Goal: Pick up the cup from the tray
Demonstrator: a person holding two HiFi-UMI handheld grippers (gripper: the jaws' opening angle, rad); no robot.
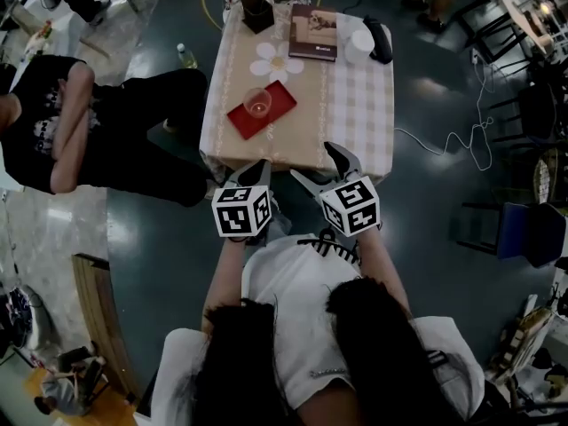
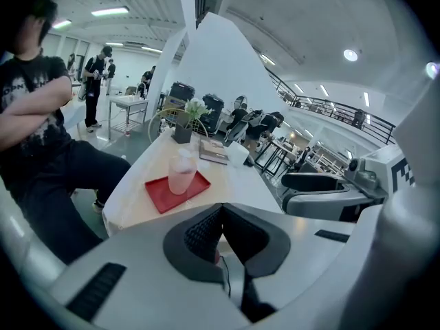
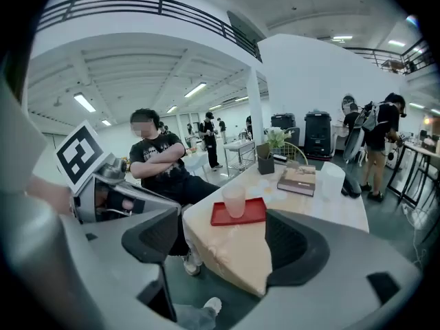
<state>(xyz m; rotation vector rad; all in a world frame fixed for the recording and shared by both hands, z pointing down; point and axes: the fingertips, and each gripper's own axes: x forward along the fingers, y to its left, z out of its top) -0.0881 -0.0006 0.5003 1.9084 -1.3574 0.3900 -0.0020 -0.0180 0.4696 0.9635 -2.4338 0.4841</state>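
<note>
Beside the left edge of the surface (image 1: 355, 105) a seated person (image 1: 53, 122) with folded arms is seen; toward the near left corner of the surface a red tray (image 1: 282, 98) is laid at a slant, and the clear cup (image 1: 257, 103) is stood upright on it, untouched; behind the tray, toward the far edge, a dark plant pot (image 1: 257, 9), a flower-shaped mat (image 1: 276, 60) and a book (image 1: 312, 32) are set, with a white container (image 1: 359, 44) and a black object (image 1: 380, 38) at the far right corner; off the near edge the left tool (image 1: 259, 169) is held clenched, its jaws pressed together with nothing between them; just beside it the right tool (image 1: 317, 165) is held released, its jaws spread wide and empty, the tray and cup being seen ahead through the gap, well apart from both tools.
</note>
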